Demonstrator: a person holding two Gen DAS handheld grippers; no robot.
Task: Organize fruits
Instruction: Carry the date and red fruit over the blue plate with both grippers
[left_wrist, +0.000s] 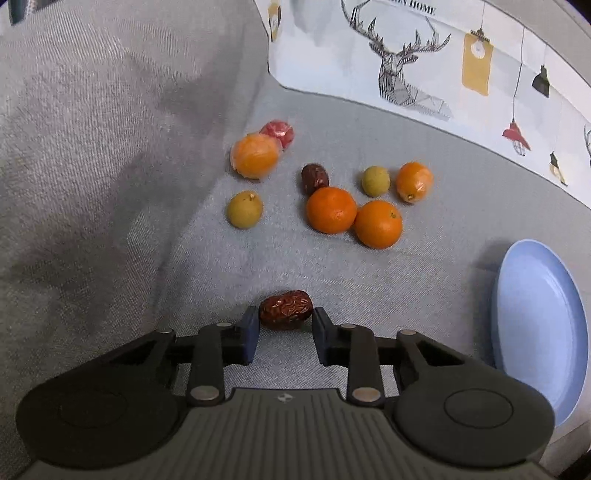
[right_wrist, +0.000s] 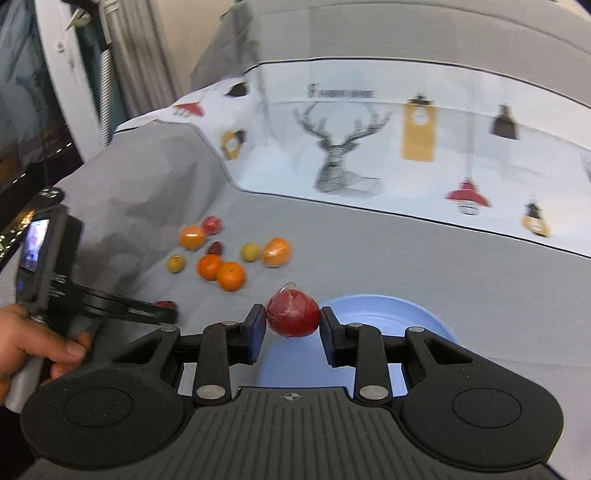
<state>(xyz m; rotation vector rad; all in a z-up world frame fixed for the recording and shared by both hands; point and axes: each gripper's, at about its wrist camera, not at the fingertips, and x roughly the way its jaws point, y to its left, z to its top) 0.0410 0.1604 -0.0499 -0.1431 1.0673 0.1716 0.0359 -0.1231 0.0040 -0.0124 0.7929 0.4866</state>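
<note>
A wrinkled red date (left_wrist: 285, 314) lies on the grey cushion between the fingertips of my left gripper (left_wrist: 285, 322), and both pads touch its ends. My right gripper (right_wrist: 293, 325) is shut on a red fruit in clear wrap (right_wrist: 293, 314), lifted over the near rim of the blue plate (right_wrist: 406, 317). Further back on the cushion lie two bare oranges (left_wrist: 331, 209), two wrapped oranges (left_wrist: 255, 156), two yellow-green fruits (left_wrist: 244, 209), a second date (left_wrist: 314, 178) and another red wrapped fruit (left_wrist: 277, 132). The left wrist view has the plate (left_wrist: 543, 332) at its right edge.
A white pillow with a deer print (left_wrist: 406, 66) lines the back of the seat. The grey sofa arm (left_wrist: 92, 147) rises on the left. In the right wrist view a person's hand (right_wrist: 33, 343) holds the left gripper's handle at the left edge.
</note>
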